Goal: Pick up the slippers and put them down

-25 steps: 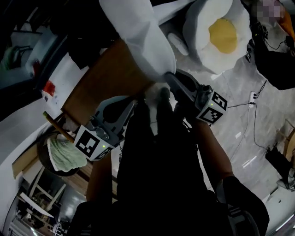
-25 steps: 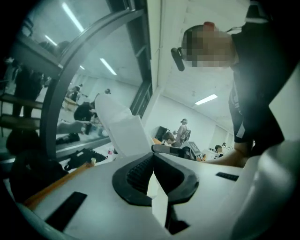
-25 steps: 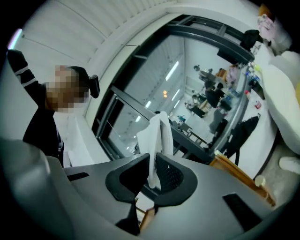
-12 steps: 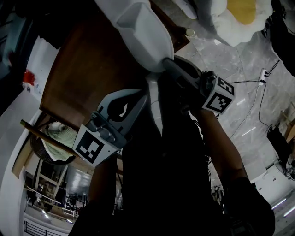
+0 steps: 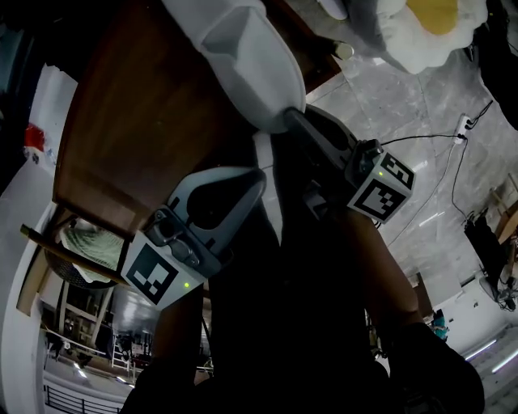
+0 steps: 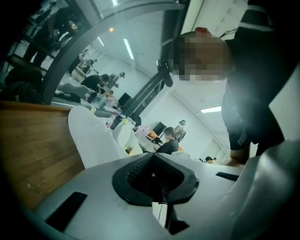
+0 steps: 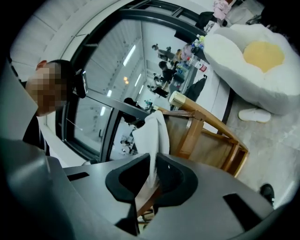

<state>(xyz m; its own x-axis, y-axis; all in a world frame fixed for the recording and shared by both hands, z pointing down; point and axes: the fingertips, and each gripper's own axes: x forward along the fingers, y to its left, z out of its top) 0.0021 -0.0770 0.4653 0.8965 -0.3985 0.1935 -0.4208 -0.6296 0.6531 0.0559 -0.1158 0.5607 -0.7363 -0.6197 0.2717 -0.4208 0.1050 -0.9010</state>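
A white slipper (image 5: 251, 57) hangs over the wooden table (image 5: 137, 137), with my right gripper (image 5: 291, 117) shut on its edge. In the right gripper view the slipper (image 7: 157, 136) stands up from between the black pads of the right gripper (image 7: 152, 180). My left gripper (image 5: 261, 176) sits just below it, beside the table's edge. In the left gripper view the left gripper (image 6: 157, 176) has its pads together with nothing seen between them. White slipper (image 6: 91, 138) shows beyond it, above the table top (image 6: 33, 150).
A fried-egg cushion (image 5: 429, 24) lies on the marble floor beyond the table, with another white slipper (image 7: 255, 115) beside it. A basket with green cloth (image 5: 85, 247) sits under the table's near corner. Cables and a power strip (image 5: 464, 125) lie at right.
Both grippers have come down with the slipper towards the wooden table, which now fills more of the head view. The egg cushion has slid to the top edge.
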